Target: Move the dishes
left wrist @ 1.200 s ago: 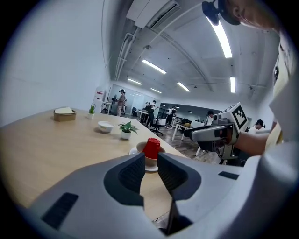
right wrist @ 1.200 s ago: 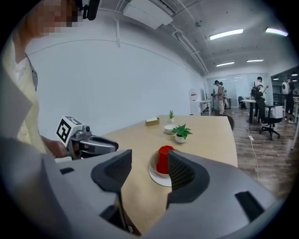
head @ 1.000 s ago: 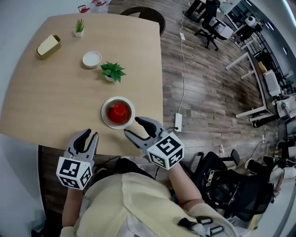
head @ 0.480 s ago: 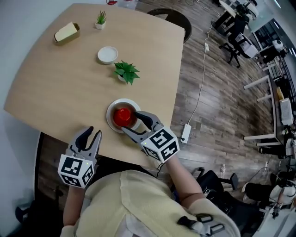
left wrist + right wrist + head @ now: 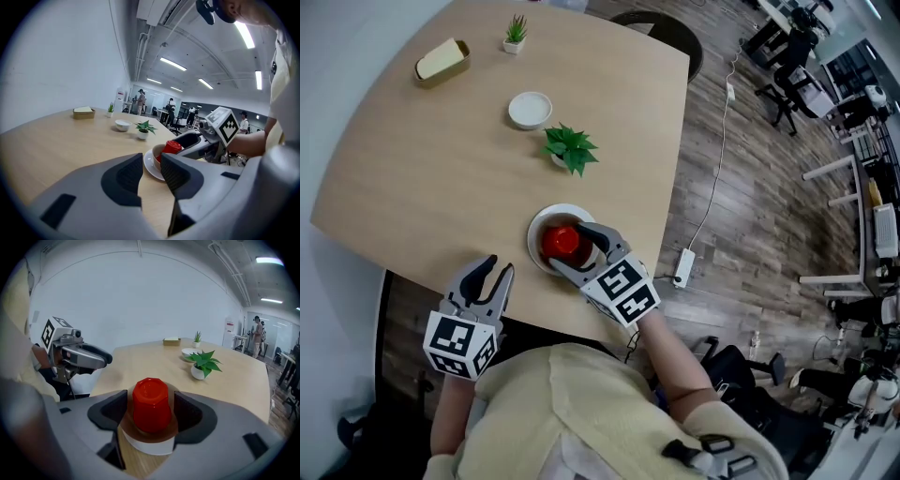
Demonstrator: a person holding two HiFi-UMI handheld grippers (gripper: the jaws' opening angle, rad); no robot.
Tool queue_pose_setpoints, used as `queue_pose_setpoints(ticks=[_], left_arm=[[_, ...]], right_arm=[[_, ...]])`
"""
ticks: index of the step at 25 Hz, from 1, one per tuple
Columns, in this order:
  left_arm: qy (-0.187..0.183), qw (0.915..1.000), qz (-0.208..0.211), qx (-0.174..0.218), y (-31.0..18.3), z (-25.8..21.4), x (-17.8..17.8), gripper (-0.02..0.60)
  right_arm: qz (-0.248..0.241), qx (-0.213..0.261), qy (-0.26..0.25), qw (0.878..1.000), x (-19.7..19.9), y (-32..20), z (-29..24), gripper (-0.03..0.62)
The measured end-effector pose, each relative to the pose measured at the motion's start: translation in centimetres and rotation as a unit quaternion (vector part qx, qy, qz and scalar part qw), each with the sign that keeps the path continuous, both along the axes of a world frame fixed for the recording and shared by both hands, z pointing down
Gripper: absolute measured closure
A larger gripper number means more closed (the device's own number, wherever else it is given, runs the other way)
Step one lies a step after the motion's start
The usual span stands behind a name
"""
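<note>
Saucer (image 5: pixel 534 232) partly hidden under right gripper (image 5: pixel 568 247), contents of far tray (image 5: pixel 442 62) too small to tell

The worktop (image 5: pixel 422 178) is pale matt wood. The red cup (image 5: pixel 151 404) looks like glossy plastic, the saucer (image 5: pixel 145 445) smooth and white. The left claw (image 5: pixel 499 266) and right claw (image 5: pixel 565 248) are matt grey plastic.

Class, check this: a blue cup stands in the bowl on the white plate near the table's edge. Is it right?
No: the cup is red, not blue, as the right gripper view shows. It stands in the bowl on the white plate near the table's edge.
</note>
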State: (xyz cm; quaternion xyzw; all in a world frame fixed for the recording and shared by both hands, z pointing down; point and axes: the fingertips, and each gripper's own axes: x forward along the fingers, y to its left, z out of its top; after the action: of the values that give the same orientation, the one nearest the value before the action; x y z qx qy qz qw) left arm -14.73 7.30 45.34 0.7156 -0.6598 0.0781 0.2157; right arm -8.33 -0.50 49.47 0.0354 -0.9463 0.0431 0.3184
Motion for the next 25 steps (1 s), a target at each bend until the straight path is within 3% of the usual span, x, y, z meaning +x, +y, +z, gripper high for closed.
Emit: queue_pose_setpoints(ticks=[9, 12, 17, 25], left_arm=[[0.007, 0.9980, 0.063, -0.007, -2.5, 0.4, -2.0, 0.476], [0.009, 0.9967, 0.080, -0.008, -3.0, 0.5, -2.1, 0.476], [0.006, 0.9939, 0.110, -0.004, -3.4, 0.1, -1.5, 0.476], [0.005, 0.9932, 0.116, 0.006, -4.0, -0.4, -1.7, 0.476]], right_arm=[[0.006, 0.038, 0.041, 0.998, -0.8, -0.3, 1.0, 0.290], [0.004, 0.056, 0.056, 0.997, -0.6, -0.2, 1.5, 0.332], [0.000, 0.055, 0.055, 0.997, -0.6, 0.0, 1.4, 0.338], [0.000, 0.066, 0.055, 0.996, -0.2, -0.3, 1.3, 0.344]])
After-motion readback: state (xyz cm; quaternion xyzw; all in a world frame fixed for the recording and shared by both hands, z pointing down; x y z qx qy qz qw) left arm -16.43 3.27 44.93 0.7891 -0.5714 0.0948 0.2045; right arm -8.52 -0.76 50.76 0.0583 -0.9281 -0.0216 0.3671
